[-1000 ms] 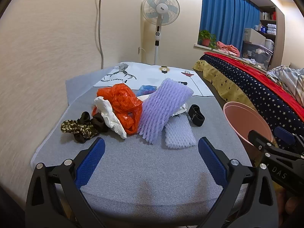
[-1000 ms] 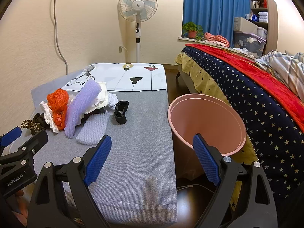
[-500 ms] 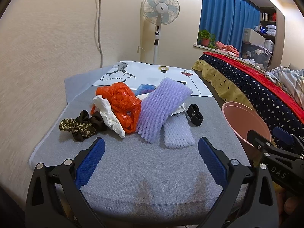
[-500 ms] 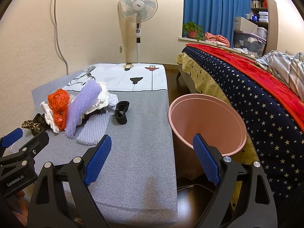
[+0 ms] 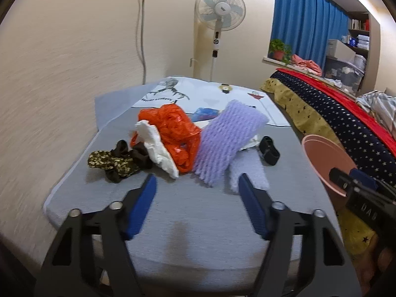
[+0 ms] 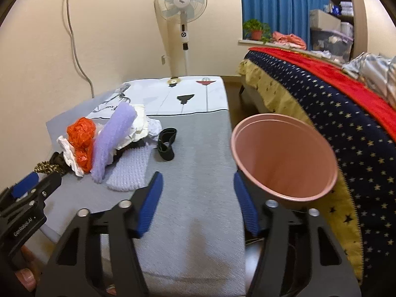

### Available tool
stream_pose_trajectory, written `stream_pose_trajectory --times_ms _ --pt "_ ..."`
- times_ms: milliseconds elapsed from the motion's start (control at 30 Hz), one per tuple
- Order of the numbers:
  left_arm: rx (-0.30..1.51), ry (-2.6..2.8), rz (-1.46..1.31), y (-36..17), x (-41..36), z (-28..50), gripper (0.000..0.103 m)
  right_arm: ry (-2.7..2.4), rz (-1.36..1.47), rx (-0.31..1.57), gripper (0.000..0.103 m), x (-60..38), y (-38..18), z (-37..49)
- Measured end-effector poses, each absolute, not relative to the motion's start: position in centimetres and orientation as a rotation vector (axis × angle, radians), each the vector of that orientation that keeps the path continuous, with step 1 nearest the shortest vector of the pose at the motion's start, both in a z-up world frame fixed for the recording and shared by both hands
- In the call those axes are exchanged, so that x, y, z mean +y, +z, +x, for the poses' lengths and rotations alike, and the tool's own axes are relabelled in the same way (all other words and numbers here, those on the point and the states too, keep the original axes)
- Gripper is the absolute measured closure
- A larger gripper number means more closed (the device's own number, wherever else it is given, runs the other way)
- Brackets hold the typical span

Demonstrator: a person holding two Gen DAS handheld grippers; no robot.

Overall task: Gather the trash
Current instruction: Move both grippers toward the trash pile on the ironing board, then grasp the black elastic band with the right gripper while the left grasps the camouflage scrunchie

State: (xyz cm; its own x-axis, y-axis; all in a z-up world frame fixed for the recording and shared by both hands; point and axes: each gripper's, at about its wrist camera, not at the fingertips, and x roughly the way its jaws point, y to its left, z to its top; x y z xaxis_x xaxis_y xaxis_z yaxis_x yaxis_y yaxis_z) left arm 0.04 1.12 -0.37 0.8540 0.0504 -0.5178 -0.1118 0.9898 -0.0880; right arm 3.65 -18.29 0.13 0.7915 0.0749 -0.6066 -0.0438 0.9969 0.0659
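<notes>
A trash pile lies on the grey table [image 5: 198, 212]: an orange plastic bag [image 5: 175, 128], white crumpled paper [image 5: 158, 148], an upright purple foam net [image 5: 225, 141], a flat pale foam net [image 5: 247, 173], a patterned scrunchie [image 5: 111, 163] and a black band [image 5: 268, 149]. The pile also shows in the right wrist view, with the orange bag [image 6: 83, 138] and purple net [image 6: 110, 141]. A pink bin [image 6: 284, 158] stands beside the table's right edge. My left gripper [image 5: 198, 185] is open and empty, just short of the pile. My right gripper [image 6: 196, 183] is open and empty over the table's right side.
A wall runs along the table's left side. A standing fan [image 5: 219, 24] is behind the table. A bed with a star-patterned cover [image 6: 346, 123] lies to the right of the bin. A printed white cloth [image 6: 188, 99] covers the table's far end.
Both grippers' jaws have narrowed from wide open to partly open. The left gripper has moved a little closer to the pile. The trash has not moved.
</notes>
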Motion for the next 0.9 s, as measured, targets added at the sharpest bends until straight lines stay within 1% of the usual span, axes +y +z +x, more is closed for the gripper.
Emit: stream_pose_trajectory --times_ms 100,267,300,367,633,900 --pt "0.499 0.126 -0.130 -0.4 2.1 0.1 0.047 0.086 0.063 0.652 0.053 -17.9 0.1 4.7" --pt "0.471 0.244 -0.152 -0.3 4.5 0.7 0.047 0.106 0.055 0.648 0.052 -17.0 -0.1 6.8" --pt "0.513 0.261 -0.149 -0.6 4.7 1.0 0.047 0.111 0.053 0.649 0.052 -16.8 -0.2 7.2" --pt "0.537 0.288 -0.159 -1.1 5.3 1.6 0.047 0.120 0.048 0.651 0.052 -16.5 -0.5 8.2" --pt "0.597 0.409 -0.165 -2.4 7.7 2.9 0.047 0.122 0.052 0.705 0.050 -15.7 -2.4 12.6" --pt "0.638 0.498 -0.242 -3.7 10.1 4.7 0.047 0.168 0.047 0.797 0.050 -14.5 -4.7 15.5"
